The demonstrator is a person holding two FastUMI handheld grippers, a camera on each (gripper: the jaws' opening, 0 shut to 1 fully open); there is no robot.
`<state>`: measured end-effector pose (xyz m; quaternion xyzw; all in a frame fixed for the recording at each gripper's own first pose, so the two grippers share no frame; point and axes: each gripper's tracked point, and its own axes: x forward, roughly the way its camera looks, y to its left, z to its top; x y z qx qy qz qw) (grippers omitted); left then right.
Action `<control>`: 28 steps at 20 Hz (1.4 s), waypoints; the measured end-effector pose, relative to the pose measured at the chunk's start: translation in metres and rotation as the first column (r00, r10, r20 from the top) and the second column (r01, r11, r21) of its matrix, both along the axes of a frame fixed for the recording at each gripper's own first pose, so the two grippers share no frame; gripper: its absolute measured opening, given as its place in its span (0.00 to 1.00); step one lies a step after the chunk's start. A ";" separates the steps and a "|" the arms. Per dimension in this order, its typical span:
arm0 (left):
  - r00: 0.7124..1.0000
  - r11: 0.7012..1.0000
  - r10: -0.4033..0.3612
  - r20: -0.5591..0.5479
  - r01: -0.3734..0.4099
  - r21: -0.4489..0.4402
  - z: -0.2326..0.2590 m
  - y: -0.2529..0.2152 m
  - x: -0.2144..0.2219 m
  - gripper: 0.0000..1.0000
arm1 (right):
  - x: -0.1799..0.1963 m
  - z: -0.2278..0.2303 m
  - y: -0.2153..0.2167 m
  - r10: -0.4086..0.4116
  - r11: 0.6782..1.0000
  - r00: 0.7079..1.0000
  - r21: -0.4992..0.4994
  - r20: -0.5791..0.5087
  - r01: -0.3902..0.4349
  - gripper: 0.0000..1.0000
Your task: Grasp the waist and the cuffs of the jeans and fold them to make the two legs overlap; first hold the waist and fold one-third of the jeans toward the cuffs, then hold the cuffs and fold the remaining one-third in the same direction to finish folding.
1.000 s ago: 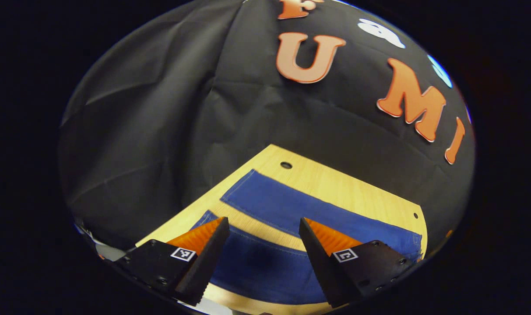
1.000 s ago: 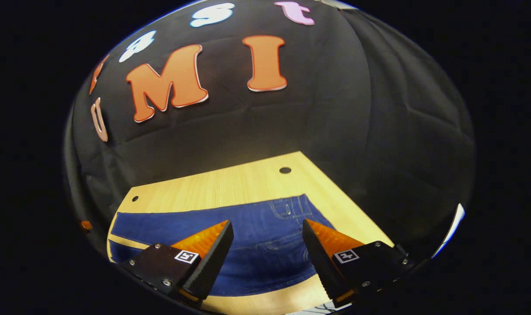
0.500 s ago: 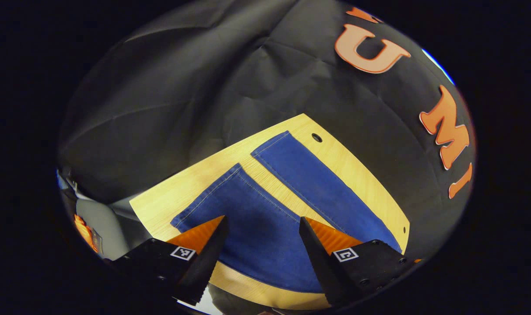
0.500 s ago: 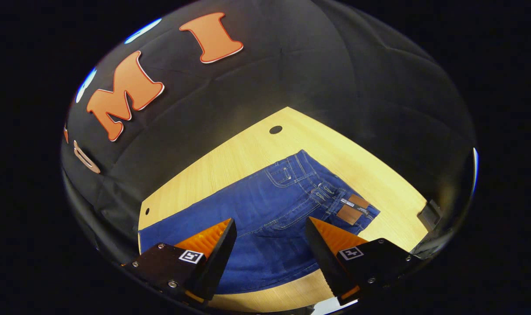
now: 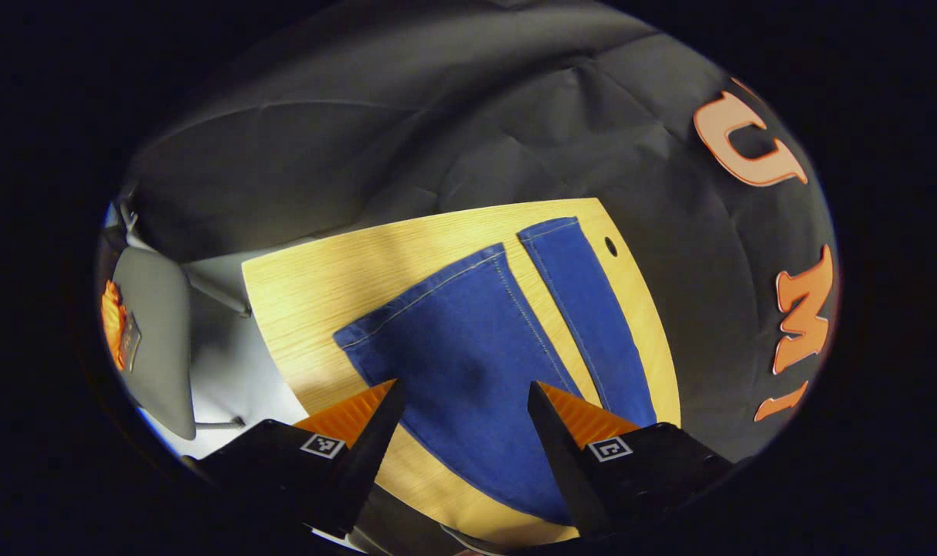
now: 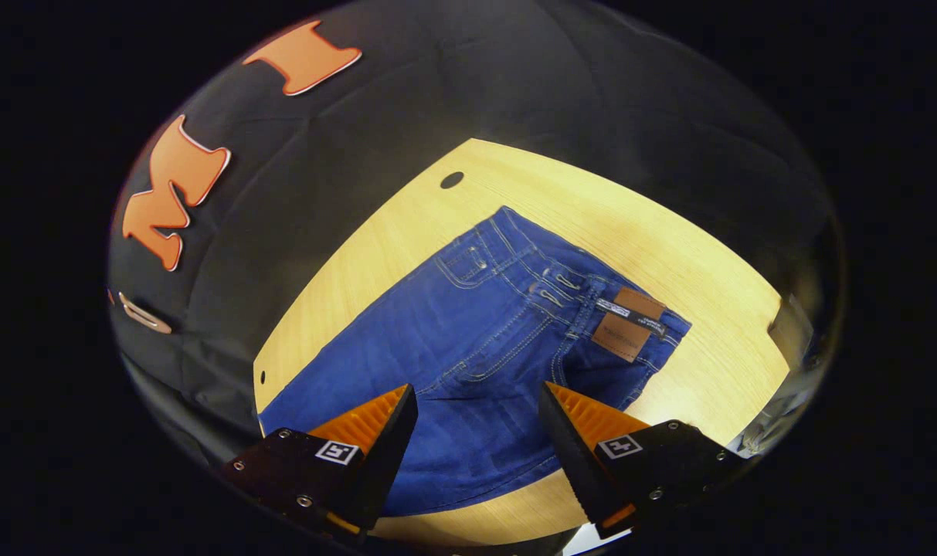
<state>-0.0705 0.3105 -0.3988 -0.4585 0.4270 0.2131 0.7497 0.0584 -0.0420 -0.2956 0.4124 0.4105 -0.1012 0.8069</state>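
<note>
Blue jeans [image 6: 468, 340], two legs apart

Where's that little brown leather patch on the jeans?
In the right gripper view, the brown patch sits on the waistband of the jeans, right of centre, above the right gripper.

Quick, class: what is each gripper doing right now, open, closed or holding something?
Left gripper: open, holding nothing, above the jeans legs.
Right gripper: open, holding nothing, above the waist.

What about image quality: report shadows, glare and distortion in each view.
Left gripper view: a soft shadow darkens the near leg of the jeans; the table edges bow from fisheye. Right gripper view: bright glare on the table beyond the waist; focus sharp.
</note>
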 end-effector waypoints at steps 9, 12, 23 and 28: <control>0.996 0.990 0.093 0.000 -0.092 -0.102 -0.014 0.014 -0.015 0.98 | -0.031 -0.036 -0.016 -0.065 0.994 0.993 0.076 -0.099 0.072 0.96; 0.991 0.986 0.113 0.074 -0.103 -0.127 -0.019 0.014 0.011 0.94 | -0.038 -0.047 -0.020 -0.094 0.988 0.989 0.111 -0.116 0.107 0.96; 0.973 0.960 0.173 0.153 -0.132 -0.245 -0.037 0.012 0.048 0.27 | -0.047 -0.076 -0.034 -0.189 0.947 0.972 0.236 -0.138 0.217 0.96; 0.985 0.974 0.091 0.147 -0.057 -0.219 -0.040 -0.001 0.064 0.34 | -0.022 -0.082 -0.039 -0.273 0.899 0.955 0.321 -0.119 0.297 0.85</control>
